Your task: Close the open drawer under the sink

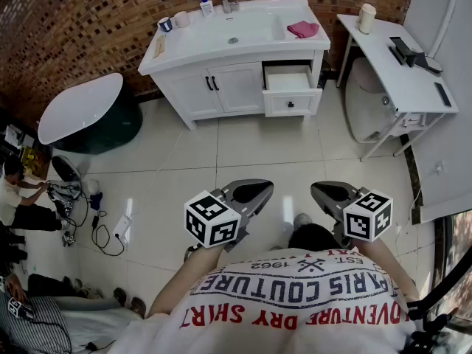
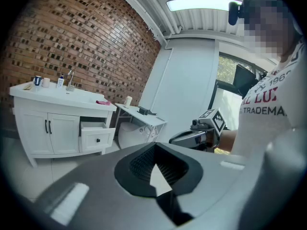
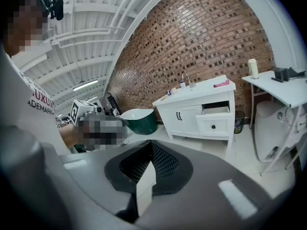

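Brick wall [image 1: 74, 21] backs the white vanity [image 1: 237, 87], its drawer [image 1: 291, 102] pulled out, across pale floor tiles [image 1: 243, 147]; my left gripper [image 1: 251, 192] and right gripper [image 1: 330, 195] sit pinched together, empty.

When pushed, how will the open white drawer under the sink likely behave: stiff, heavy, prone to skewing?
The white drawer looks rigid, so it should probably slide in without flexing. Its visible inside looks empty, so likely light. Pushing by the centred dark knob seems least likely to skew it.
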A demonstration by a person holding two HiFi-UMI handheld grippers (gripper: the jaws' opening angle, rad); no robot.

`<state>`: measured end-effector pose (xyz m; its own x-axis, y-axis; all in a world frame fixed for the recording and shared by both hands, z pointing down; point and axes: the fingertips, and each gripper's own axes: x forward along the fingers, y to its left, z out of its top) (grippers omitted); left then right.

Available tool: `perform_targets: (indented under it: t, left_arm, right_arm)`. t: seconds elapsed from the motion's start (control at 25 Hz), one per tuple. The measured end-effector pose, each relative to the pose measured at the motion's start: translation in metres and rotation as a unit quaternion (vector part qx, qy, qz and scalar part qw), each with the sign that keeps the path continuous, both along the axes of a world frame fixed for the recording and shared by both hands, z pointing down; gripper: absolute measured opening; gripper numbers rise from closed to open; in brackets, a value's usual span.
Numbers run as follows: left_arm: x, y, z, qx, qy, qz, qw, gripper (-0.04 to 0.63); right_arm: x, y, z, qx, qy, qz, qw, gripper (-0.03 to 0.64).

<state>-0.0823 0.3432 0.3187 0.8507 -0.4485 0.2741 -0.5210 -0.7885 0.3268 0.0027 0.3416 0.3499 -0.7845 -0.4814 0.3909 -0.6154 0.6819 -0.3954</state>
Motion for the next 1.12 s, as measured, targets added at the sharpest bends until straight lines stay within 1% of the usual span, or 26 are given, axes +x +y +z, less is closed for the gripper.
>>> perform_targets:
  t: [0.08,0.16,0.32,0.48,0.72,0.96,1.12]
  left_arm:
    - [0.0,-0.007,-0.002,0.004,-0.003,0.0,1.0,-0.015]
    - [-0.002,-0.018,-0.003,0.008,-0.007,-0.005,0.9999,-0.015]
    - [-0.004,-0.052,-0.003,0.008,-0.01,-0.016,0.9998,-0.015]
    - [-0.002,-0.1,0.008,-0.002,-0.018,-0.022,0.9996,-0.015]
    - [0.011,-0.2,0.023,-0.027,-0.025,-0.033,0.9988,-0.015]
    - [0.029,-0.308,0.047,-0.076,-0.028,-0.033,0.9962,-0.015]
    - [0.041,-0.361,0.071,-0.107,-0.034,-0.028,0.9932,-0.015]
  right_arm:
    - [0.002,-0.009,-0.006,-0.007,-0.026,0.006,1.0,0.006]
    - [0.004,-0.023,-0.009,-0.006,-0.04,0.012,0.999,0.006]
    - [0.01,-0.061,-0.007,0.0,-0.044,0.021,0.999,0.006]
    - [0.015,-0.117,0.001,0.002,-0.046,0.019,0.999,0.006]
    - [0.028,-0.226,0.013,-0.01,-0.04,0.014,0.999,0.006]
    - [0.054,-0.339,0.042,-0.05,-0.016,0.031,0.998,0.006]
    - [0.064,-0.389,0.071,-0.082,-0.01,0.043,0.996,0.006]
